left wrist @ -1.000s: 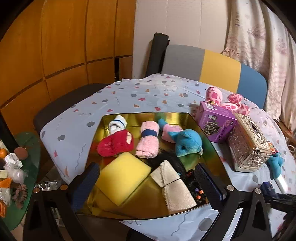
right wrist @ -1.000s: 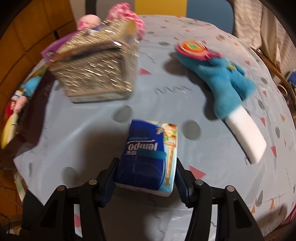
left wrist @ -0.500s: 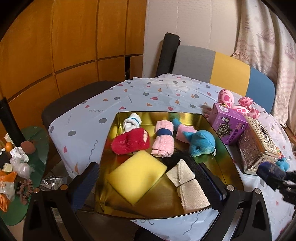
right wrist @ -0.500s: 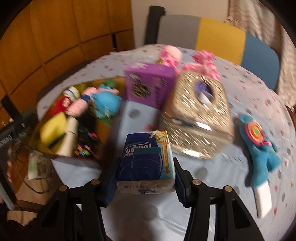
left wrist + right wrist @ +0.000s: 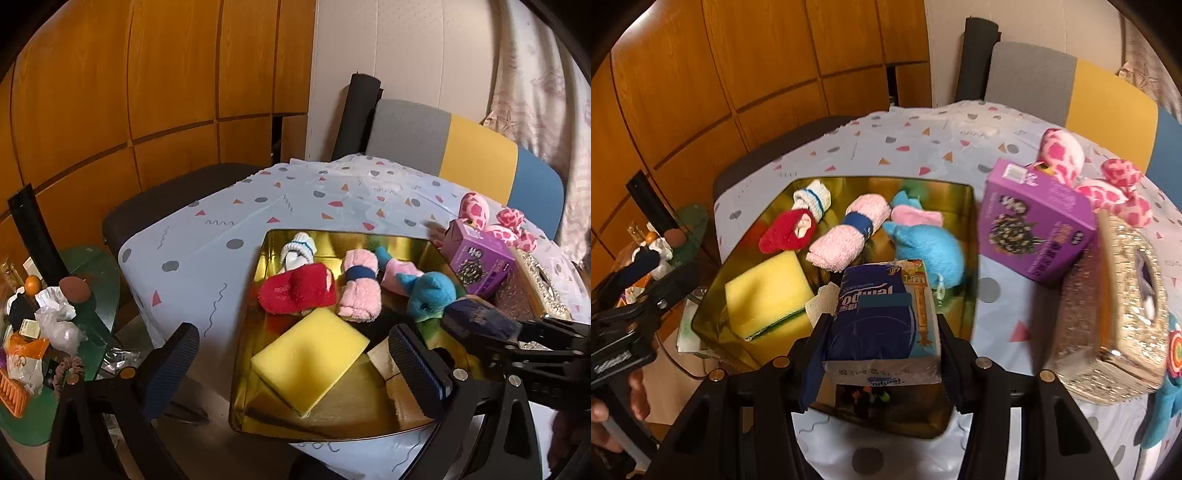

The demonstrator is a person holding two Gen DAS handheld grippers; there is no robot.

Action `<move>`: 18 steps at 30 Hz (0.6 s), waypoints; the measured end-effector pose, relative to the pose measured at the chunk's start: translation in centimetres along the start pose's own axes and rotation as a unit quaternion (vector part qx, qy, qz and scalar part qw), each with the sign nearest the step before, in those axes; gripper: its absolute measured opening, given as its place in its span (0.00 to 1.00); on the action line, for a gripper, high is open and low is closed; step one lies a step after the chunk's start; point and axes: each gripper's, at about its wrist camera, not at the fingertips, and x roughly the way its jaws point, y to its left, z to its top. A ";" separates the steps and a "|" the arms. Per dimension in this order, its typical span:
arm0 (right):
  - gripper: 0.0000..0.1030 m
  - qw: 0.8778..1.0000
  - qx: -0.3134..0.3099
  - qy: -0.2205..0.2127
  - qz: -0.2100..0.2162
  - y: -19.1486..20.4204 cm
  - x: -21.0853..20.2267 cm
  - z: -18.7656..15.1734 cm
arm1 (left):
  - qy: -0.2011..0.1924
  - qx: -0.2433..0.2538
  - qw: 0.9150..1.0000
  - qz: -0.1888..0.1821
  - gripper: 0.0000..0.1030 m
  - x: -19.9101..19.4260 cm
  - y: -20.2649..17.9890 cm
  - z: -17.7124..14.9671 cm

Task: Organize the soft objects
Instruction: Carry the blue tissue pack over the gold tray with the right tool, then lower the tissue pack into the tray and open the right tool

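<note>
The tissue pack (image 5: pixel 882 317) reads "Tempo", seen upside down, on its top and end. Print on the purple box (image 5: pixel 1034 221) is too blurred to read.

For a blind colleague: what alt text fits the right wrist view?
The right gripper holds a blue tissue pack over a gold tray holding a yellow sponge, rolled towels and a blue plush. A purple box stands to the right.
</note>
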 end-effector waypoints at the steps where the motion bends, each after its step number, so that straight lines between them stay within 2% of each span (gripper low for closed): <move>1: 0.52 1.000 -0.002 0.004 -0.003 0.1 0.1 -0.2 | 0.001 0.000 1.000 0.001 1.00 0.1 0.0 -0.1; 9: 0.52 1.000 -0.002 0.013 -0.001 -0.3 1.7 -0.3 | 0.005 0.005 1.000 0.008 1.00 0.2 -0.2 -0.1; 13: 0.52 0.999 -0.008 0.026 -0.036 -0.5 3.6 0.1 | 0.001 0.011 1.000 0.005 1.00 -0.4 -0.6 -0.1; 18: 0.52 0.999 -0.003 0.032 -0.042 -0.7 4.7 -0.1 | -0.001 0.014 1.000 0.004 1.00 -0.6 -0.7 -0.2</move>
